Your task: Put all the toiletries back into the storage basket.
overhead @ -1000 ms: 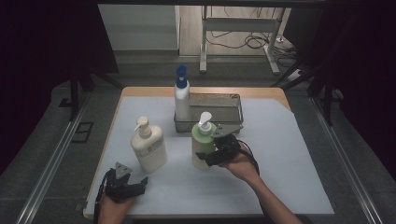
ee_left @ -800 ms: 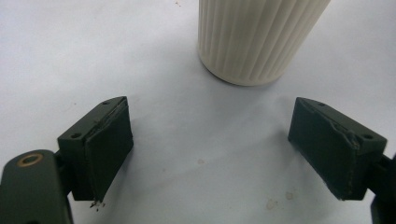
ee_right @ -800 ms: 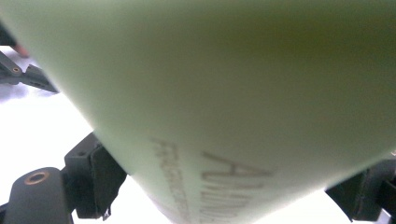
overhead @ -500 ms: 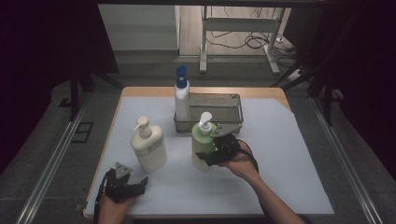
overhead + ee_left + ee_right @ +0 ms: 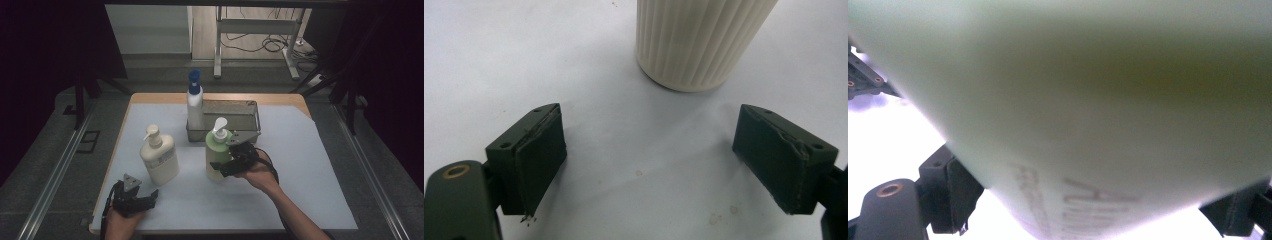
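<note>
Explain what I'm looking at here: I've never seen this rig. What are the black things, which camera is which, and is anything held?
A person holds a two-jaw gripper in each hand. The high view looks down on the white-covered table. On it stand a cream pump bottle, a green pump bottle, and a blue-capped bottle at a metal basket. The other two pictures come from cameras riding on the grippers. The left gripper rests open near the cream bottle, holding nothing. The right gripper has its jaws around the green bottle, which looms blurred in its own view; a firm squeeze cannot be confirmed.
</note>
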Motion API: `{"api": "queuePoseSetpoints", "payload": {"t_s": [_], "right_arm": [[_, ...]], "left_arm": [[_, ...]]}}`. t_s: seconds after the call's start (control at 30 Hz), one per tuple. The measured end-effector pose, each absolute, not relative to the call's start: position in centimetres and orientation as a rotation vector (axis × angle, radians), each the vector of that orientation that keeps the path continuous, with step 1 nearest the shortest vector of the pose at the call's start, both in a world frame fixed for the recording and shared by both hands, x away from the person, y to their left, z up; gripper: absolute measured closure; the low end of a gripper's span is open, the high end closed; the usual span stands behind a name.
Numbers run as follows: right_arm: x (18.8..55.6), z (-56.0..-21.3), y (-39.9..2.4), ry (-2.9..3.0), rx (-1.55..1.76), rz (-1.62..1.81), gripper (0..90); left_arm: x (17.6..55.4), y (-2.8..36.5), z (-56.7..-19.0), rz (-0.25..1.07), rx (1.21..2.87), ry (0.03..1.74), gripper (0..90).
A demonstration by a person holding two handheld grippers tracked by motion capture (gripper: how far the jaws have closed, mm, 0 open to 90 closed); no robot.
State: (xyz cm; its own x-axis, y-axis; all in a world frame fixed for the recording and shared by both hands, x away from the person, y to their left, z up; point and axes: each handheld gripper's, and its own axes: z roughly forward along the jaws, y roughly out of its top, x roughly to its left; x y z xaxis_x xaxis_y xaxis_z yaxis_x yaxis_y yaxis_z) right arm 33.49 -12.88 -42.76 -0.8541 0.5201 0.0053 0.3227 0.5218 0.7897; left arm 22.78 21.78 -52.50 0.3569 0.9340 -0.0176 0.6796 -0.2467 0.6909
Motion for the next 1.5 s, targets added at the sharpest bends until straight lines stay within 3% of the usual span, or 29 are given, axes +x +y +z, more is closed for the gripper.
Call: {"api": "queuePoseSetpoints", "payload": {"t_s": [1.5], "right_arm": [[37.3, -35.6, -14.1, 2.406, 0.785, 1.242, 12.8]], "left_arm": [[22.8, 21.8, -52.5, 0.538, 2.01, 1.398, 13.5]]}}
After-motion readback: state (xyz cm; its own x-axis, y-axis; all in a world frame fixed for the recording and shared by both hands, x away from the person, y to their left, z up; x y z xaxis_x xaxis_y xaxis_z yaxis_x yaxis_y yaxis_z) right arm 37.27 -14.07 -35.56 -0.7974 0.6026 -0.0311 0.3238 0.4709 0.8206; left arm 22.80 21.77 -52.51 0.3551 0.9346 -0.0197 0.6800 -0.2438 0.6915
